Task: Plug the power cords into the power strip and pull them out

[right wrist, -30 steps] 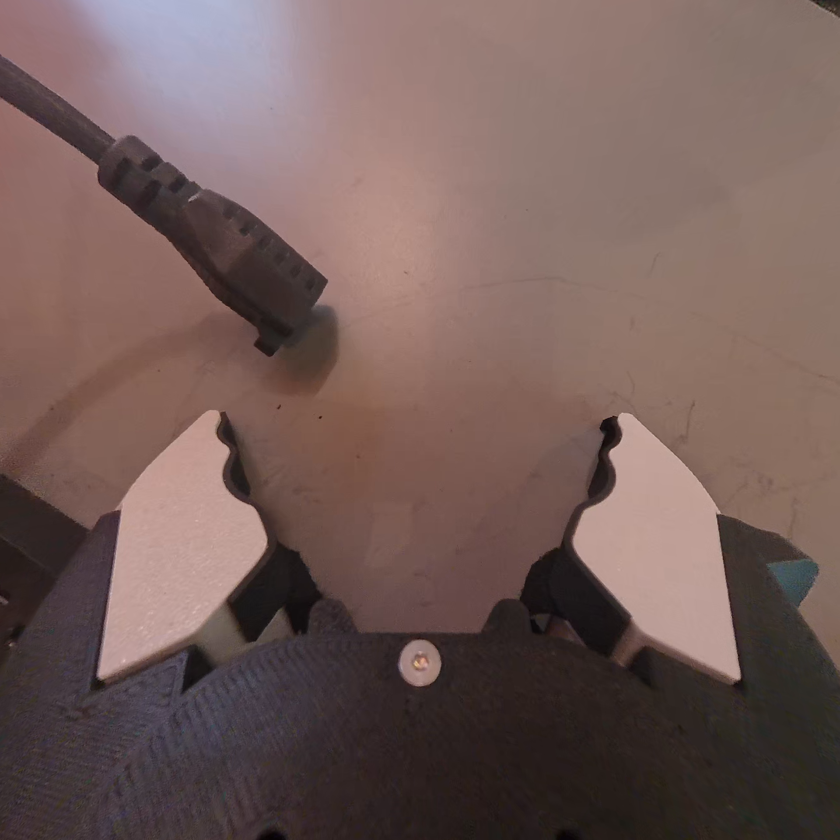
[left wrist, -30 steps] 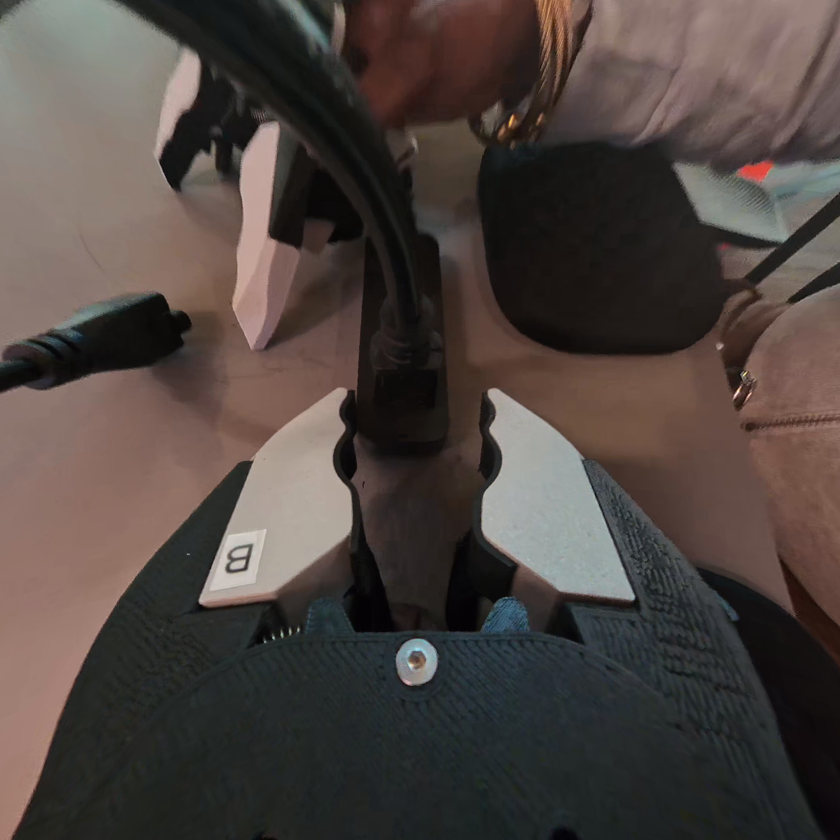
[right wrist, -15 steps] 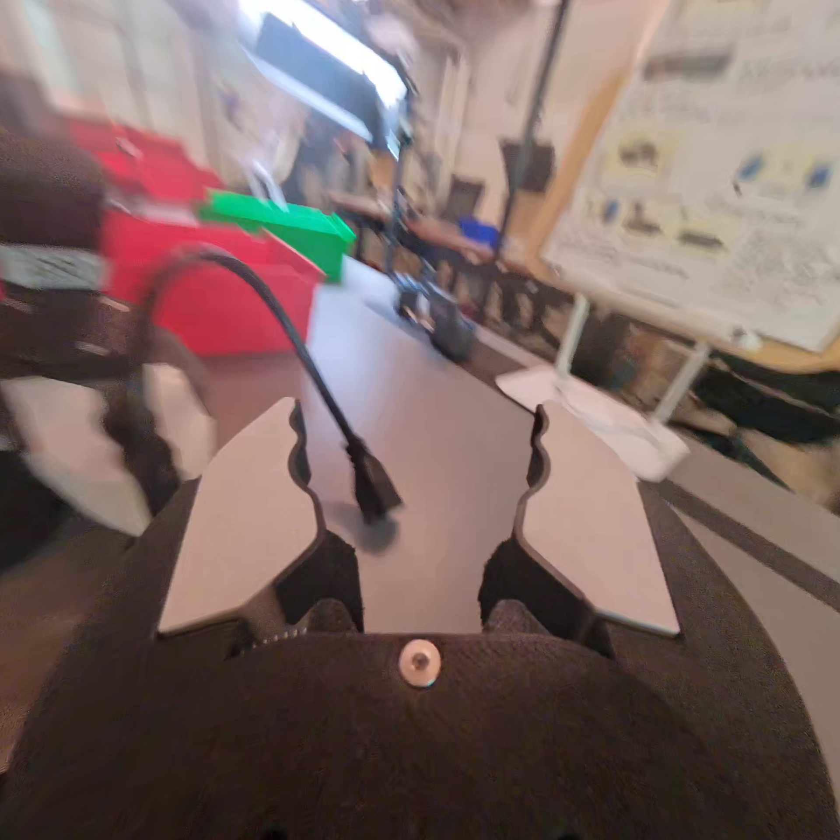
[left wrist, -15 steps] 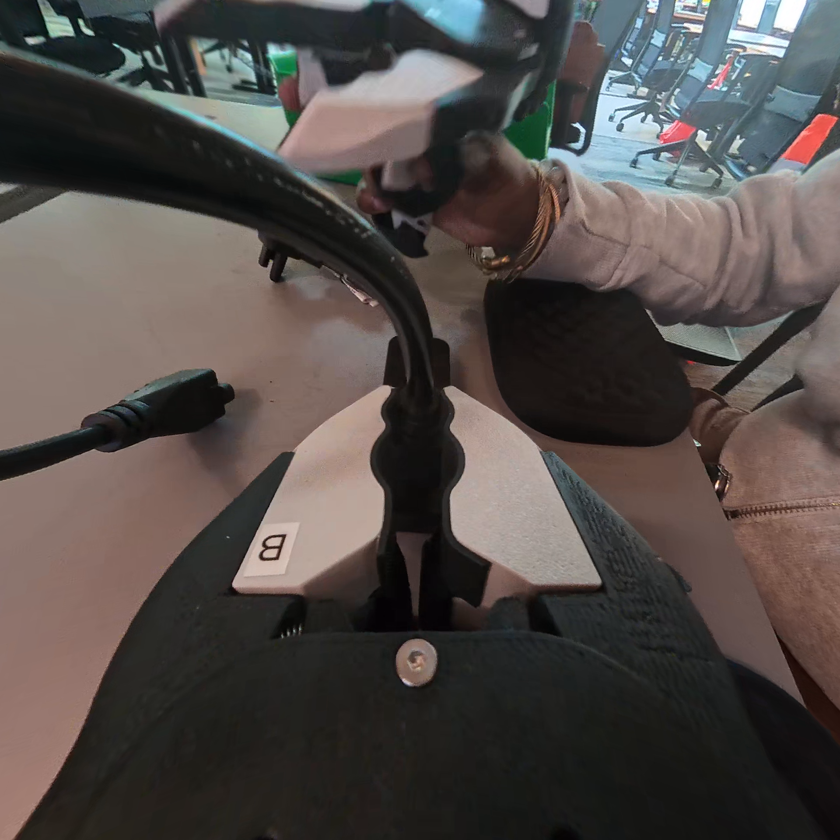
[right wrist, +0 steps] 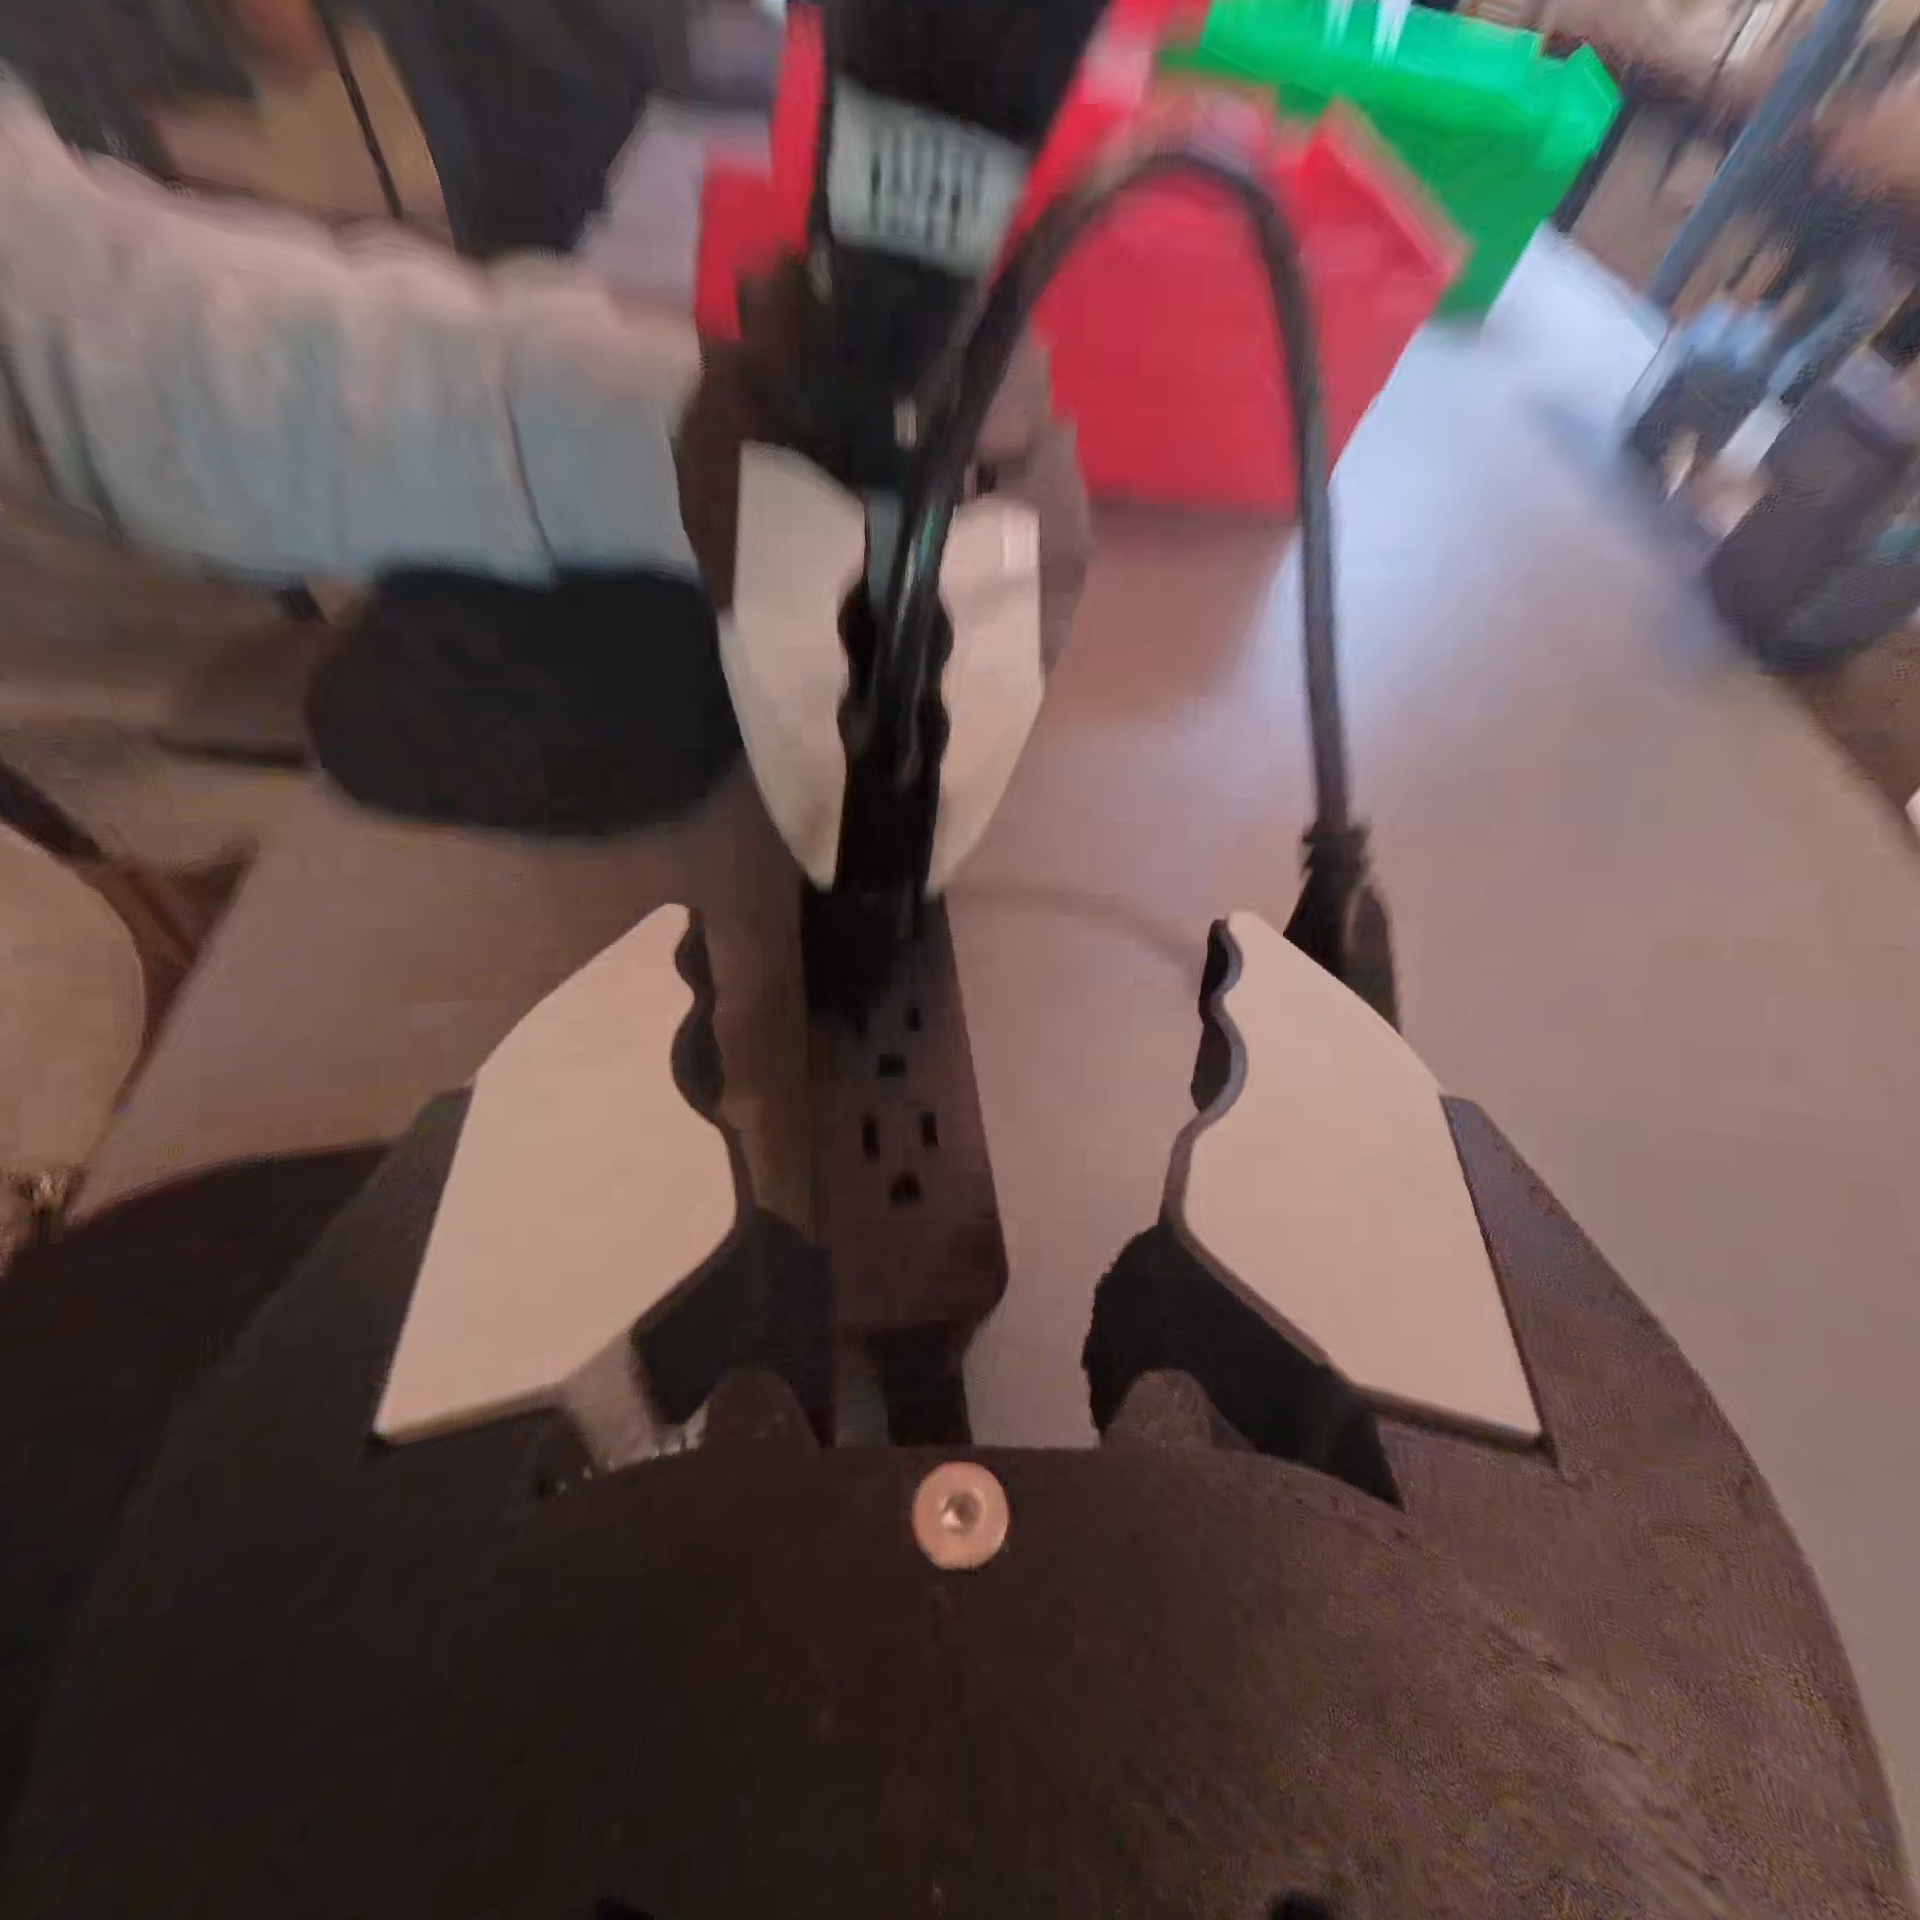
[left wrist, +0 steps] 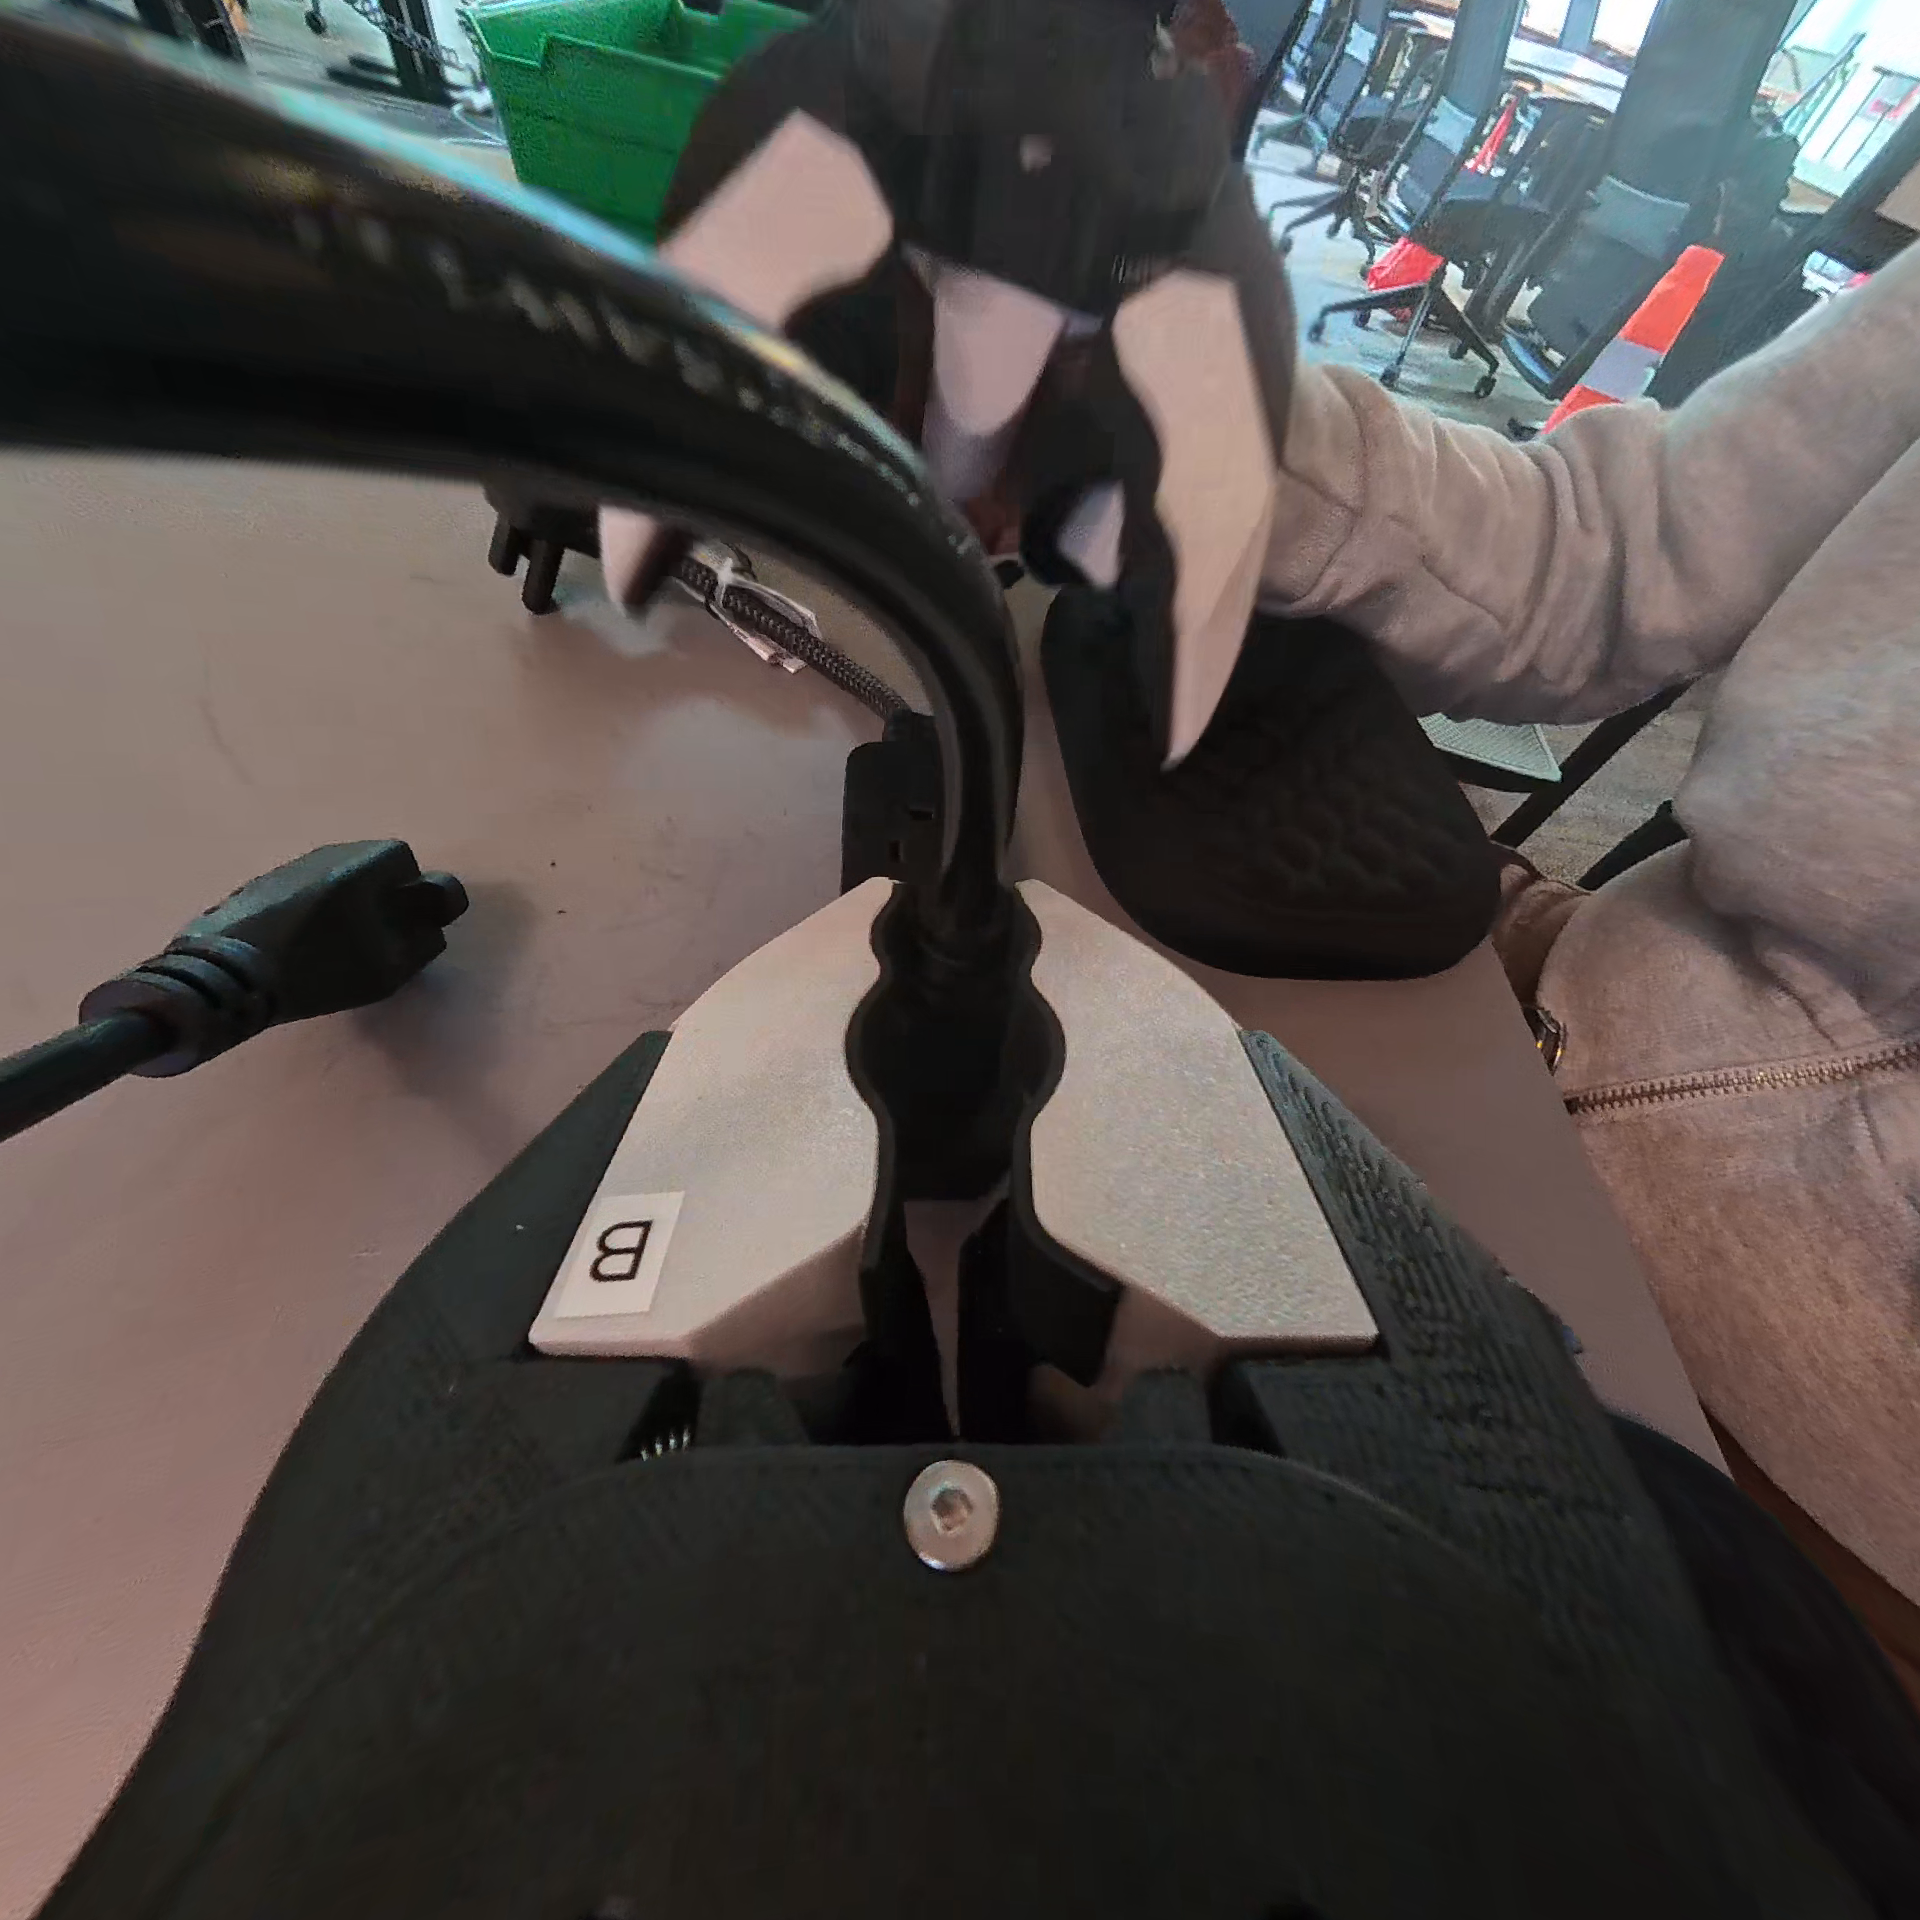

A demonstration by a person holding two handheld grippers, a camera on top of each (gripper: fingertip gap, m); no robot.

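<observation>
Power strip [right wrist: 902, 1132], black, slotted, long and narrow, mid-frame on smooth bench [right wrist: 1558, 1039]. Left claw [left wrist: 951, 997] pinching rubbery black plug [left wrist: 951, 1049]; right claw [right wrist: 956, 997] spread, straddling strip.

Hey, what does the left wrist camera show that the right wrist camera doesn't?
Only the left wrist view shows the right claw from outside, open above the table, and a braided cable beneath it.

Only the right wrist view shows the power strip face with free sockets between the open claw's fingers, and a red bin.

Both show the left claw shut on the plug, the loose cord end on the table, and a green bin.
</observation>
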